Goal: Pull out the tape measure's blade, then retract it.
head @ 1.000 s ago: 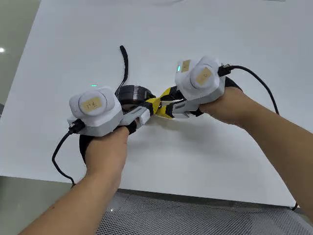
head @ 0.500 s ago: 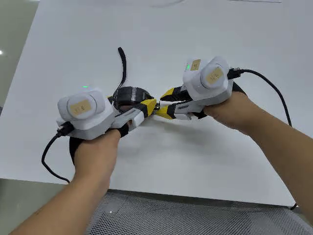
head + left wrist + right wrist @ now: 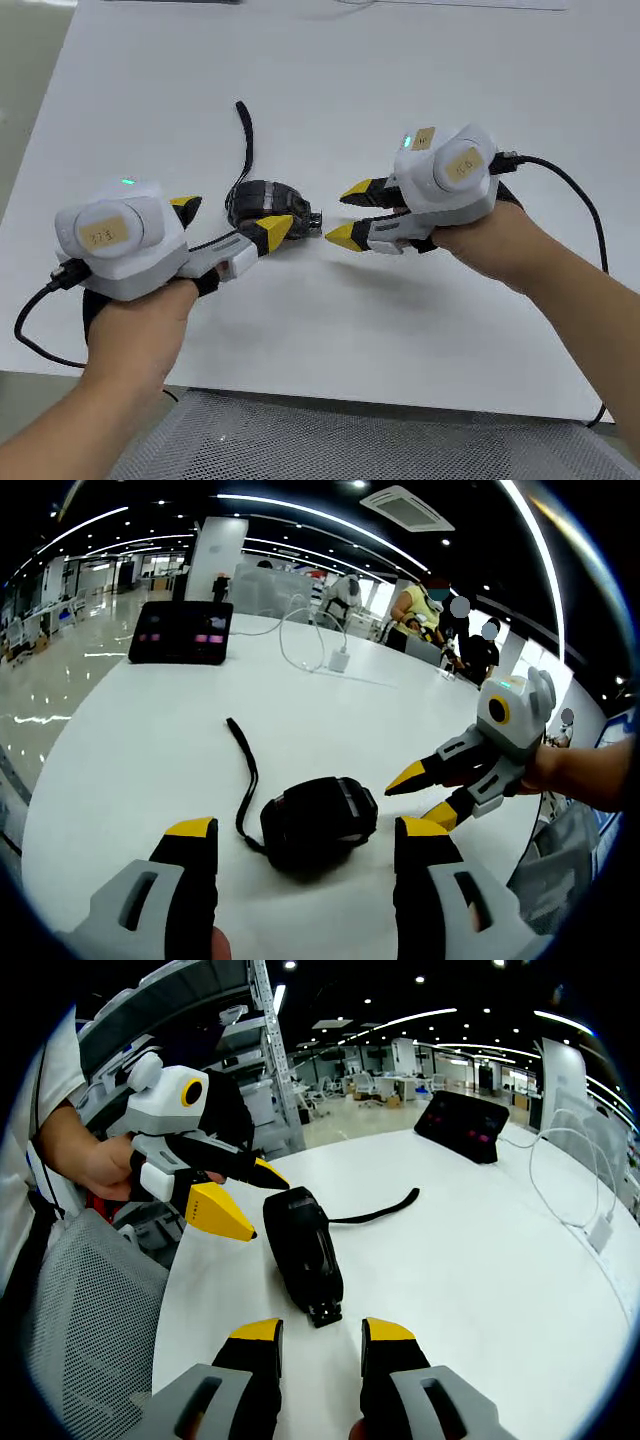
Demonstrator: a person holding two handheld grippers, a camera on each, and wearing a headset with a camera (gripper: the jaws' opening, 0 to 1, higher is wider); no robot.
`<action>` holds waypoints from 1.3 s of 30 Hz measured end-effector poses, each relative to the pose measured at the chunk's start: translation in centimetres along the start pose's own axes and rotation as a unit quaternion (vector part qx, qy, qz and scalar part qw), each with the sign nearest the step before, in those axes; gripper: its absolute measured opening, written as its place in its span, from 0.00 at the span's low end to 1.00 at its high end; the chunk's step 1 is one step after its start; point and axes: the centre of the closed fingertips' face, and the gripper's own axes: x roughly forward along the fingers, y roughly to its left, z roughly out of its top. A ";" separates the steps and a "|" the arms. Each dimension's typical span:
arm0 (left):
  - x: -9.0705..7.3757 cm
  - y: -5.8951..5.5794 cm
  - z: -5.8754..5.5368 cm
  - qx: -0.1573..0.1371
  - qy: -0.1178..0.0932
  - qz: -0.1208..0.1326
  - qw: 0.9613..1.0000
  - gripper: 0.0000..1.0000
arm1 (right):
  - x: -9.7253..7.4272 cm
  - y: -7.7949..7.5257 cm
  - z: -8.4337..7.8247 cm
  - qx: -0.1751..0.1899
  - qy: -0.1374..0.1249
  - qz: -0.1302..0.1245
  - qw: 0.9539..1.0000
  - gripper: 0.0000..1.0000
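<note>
The black tape measure (image 3: 266, 204) lies on the white table (image 3: 400, 60), its blade drawn in and its black strap (image 3: 244, 130) trailing away from me. My left gripper (image 3: 228, 218) stands open, its yellow tips either side of the case without touching it. My right gripper (image 3: 350, 213) is open too, a short way right of the blade hook. In the left gripper view the tape measure (image 3: 320, 820) sits just ahead of the left gripper (image 3: 305, 828), with the right gripper (image 3: 425, 795) beyond. The right gripper view has the tape measure (image 3: 305, 1250) ahead of the right gripper (image 3: 320, 1328).
A dark tablet (image 3: 182, 632) and a white charger with its cable (image 3: 338, 662) lie at the far side of the table. A mesh chair (image 3: 350, 440) stands below the table's near edge. Black cables (image 3: 570, 190) trail from both grippers. People stand in the background.
Both grippers were closed in around the tape measure; now they have pulled apart and stand open. The tape measure rests free on the table.
</note>
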 end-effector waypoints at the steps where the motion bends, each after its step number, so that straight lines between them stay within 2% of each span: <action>1: -0.1 0.0 -0.1 0.003 0.001 -0.002 1.000 0.69 | -0.1 0.1 0.1 0.000 -0.002 -0.002 1.000 0.29; 6: -0.5 0.0 -0.3 0.020 0.003 -0.011 1.000 0.69 | -0.9 0.0 0.1 0.009 -0.014 -0.016 1.000 0.31; 10: -0.8 0.2 -0.4 0.013 0.002 -0.019 1.000 0.70 | -1.6 -0.1 -0.1 0.016 -0.021 -0.028 0.999 0.33; 18: -1.6 0.5 -0.4 0.044 0.001 -0.029 0.999 0.71 | -3.2 -0.4 0.0 0.028 -0.040 -0.052 0.997 0.35; 22: -2.0 0.8 -0.6 0.050 0.003 -0.033 0.998 0.72 | -4.0 -0.3 -0.4 0.027 -0.044 -0.060 0.997 0.38; 28: -2.6 0.9 -0.9 0.063 0.006 -0.042 0.997 0.74 | -5.7 -0.5 -0.9 0.039 -0.056 -0.077 0.995 0.43; 35: -3.0 1.0 -1.0 0.086 0.012 -0.049 0.995 0.78 | -7.1 -0.5 -1.2 0.038 -0.054 -0.095 0.993 0.50; 39: -3.2 0.9 -0.9 0.095 0.012 -0.054 0.994 0.81 | -7.8 -0.4 -1.2 0.036 -0.058 -0.104 0.992 0.58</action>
